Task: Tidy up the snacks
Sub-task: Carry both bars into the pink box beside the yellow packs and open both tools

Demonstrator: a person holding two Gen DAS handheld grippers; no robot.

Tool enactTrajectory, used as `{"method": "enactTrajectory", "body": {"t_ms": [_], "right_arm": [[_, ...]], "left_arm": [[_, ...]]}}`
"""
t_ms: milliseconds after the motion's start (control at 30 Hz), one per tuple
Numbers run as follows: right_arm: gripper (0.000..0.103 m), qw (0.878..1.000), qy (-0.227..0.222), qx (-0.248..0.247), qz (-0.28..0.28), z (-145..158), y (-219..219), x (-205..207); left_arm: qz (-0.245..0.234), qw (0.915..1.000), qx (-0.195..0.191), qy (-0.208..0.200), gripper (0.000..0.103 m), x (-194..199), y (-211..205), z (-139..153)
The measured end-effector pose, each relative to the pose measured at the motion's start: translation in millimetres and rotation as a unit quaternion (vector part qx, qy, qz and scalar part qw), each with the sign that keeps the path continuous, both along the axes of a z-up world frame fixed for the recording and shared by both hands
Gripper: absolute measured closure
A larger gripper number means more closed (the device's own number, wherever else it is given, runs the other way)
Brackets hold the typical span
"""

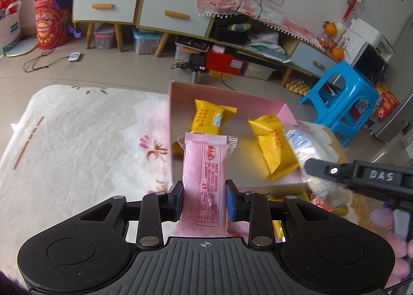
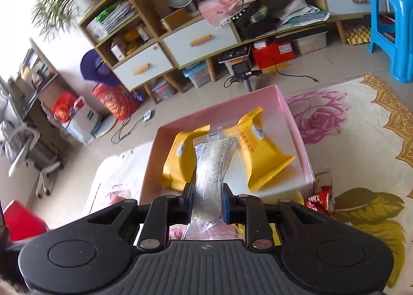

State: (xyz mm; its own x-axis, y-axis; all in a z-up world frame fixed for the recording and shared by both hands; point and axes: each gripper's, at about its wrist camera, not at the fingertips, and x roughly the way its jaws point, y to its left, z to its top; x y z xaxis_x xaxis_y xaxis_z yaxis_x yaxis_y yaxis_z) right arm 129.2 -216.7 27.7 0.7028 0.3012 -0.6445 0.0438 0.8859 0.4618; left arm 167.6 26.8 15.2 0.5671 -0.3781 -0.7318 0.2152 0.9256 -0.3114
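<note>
Over the pink box [image 1: 178, 93], the left hand-held gripper [image 1: 204, 198] is clamped on a pink snack pack [image 1: 204, 166], and the right hand-held gripper [image 2: 208, 202] pinches a clear-wrapped snack [image 2: 213, 163]. Two yellow packs [image 2: 260, 150] already lie inside the box, which sits on a floral cloth [image 1: 77, 140].

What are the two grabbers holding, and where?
Left gripper pinches the pink snack packet near its lower middle. Right gripper pinches the clear snack packet around its middle.
</note>
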Motion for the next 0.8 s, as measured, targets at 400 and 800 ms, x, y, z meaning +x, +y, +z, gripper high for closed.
{"method": "enactTrajectory", "body": {"t_ms": [400, 800], "right_arm": [[0.091, 0.996, 0.013, 0.084, -0.012, -36, -16, 30], [0.092, 0.999, 0.001, 0.041, -0.028, -45, -18, 35]], "left_arm": [[-0.050, 0.9983, -0.014, 0.027, 0.074, 41, -42, -30], [-0.041, 0.9991, 0.010, 0.000, 0.074, 60, -52, -42]]}}
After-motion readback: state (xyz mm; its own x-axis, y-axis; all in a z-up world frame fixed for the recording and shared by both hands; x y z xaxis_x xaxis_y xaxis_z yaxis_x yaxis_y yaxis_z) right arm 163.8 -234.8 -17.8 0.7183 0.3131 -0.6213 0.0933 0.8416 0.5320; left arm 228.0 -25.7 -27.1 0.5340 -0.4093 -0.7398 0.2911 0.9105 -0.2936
